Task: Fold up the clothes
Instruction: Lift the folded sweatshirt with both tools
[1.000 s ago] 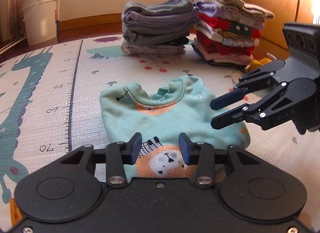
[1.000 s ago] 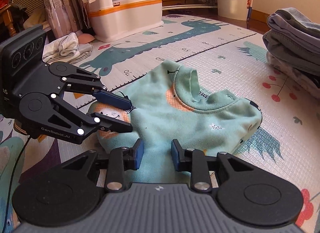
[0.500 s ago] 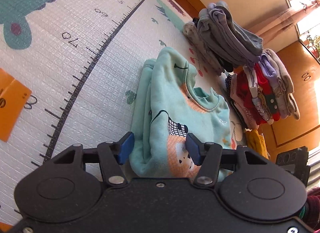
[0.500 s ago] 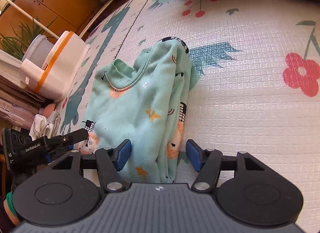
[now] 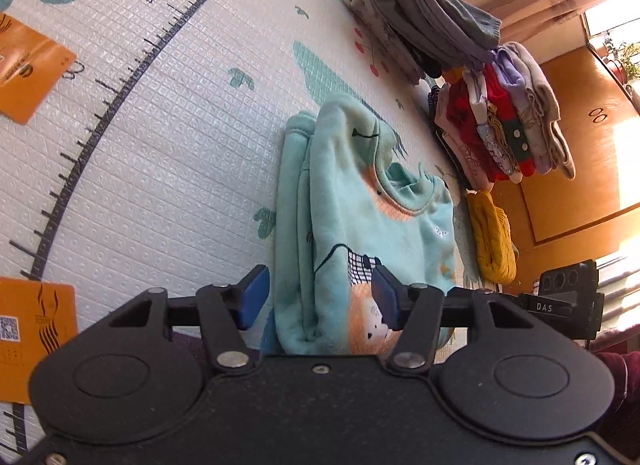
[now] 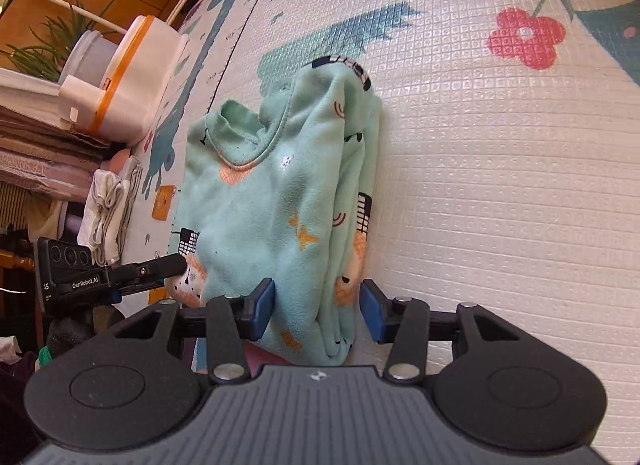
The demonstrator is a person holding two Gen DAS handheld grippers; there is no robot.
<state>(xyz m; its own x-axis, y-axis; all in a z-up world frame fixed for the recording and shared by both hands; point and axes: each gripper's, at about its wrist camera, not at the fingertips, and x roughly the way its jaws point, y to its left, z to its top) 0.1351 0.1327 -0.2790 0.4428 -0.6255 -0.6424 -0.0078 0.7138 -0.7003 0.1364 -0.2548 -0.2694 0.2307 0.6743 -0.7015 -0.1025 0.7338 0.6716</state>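
Mint sweatshirt (image 5: 360, 233) lies folded on the play mat (image 5: 168, 137), long axis running away from both claws, hem nearest. Left gripper (image 5: 318, 297) straddles its left hem edge, jaws opening, not clamped; right gripper (image 6: 318, 311) straddles the right edge, jaws closing, pads not yet pressing.

Folded sweatshirt (image 5: 360, 221) on mat (image 5: 180, 125), stacks (image 5: 500, 121) behind.

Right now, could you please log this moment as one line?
task: fold clothes | sweatshirt: folded, on mat | left gripper: opening, astride hem | right gripper: closing, astride hem
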